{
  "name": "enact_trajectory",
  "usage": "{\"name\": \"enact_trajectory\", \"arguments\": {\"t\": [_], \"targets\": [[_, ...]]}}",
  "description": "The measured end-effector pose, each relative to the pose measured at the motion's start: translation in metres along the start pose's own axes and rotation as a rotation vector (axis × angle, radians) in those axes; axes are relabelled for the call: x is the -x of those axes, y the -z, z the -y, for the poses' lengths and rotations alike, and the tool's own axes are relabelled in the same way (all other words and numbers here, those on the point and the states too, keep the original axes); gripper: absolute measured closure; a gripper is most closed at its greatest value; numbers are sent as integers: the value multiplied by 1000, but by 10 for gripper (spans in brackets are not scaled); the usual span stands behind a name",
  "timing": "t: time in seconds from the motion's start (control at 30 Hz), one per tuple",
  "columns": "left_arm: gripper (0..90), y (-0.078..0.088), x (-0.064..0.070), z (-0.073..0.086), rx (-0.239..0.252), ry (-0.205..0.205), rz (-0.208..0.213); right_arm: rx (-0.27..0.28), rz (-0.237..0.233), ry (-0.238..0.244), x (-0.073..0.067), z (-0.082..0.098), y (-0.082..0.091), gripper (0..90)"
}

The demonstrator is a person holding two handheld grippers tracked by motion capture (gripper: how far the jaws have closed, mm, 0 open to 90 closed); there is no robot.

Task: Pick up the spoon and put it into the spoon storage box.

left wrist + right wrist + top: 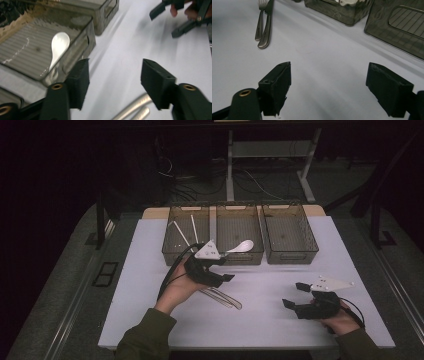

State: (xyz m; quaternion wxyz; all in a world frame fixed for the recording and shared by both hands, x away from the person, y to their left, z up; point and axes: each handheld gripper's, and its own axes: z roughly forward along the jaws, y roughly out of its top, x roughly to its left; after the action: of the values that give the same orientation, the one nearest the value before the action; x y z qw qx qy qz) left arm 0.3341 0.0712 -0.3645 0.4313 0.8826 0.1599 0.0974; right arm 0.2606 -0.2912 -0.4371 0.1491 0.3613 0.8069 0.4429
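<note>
Black-jawed left gripper [220, 270]: jaws apart, empty, beside middle bin [239, 231], where one white spoon [58, 48] leans over front wall. Fork [260, 20] and knife [267, 25] lie just beneath. Right gripper [295, 295]: open, empty, well apart. Bins: three. Chopsticks [186, 231]: two, left bin [186, 232].

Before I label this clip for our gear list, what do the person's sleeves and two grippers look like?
Both sleeves are dark olive green; the left sleeve shows most. The left gripper and right gripper are black, each with two blocky jaws, brass-coloured rivets at the jaw arms, and a pale grey three-cornered plate on top. A black cable loops from the left gripper.
</note>
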Motion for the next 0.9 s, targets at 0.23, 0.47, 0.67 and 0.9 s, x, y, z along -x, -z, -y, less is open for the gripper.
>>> {"name": "enact_trajectory", "arguments": {"t": [0.23,0.47,0.67,0.9], "targets": [[644,1,8,30,-8,17,1,-5,1,-12,-1,0,0,204],[838,-14,14,53,-59,26,61,-4,4,-13,0,0,-1,203],[892,-32,19,59,-137,8,76,-4,5,-14,0,0,-1,204],[893,-44,20,64,-160,3,71,-3,3,-15,0,0,-1,203]]}}
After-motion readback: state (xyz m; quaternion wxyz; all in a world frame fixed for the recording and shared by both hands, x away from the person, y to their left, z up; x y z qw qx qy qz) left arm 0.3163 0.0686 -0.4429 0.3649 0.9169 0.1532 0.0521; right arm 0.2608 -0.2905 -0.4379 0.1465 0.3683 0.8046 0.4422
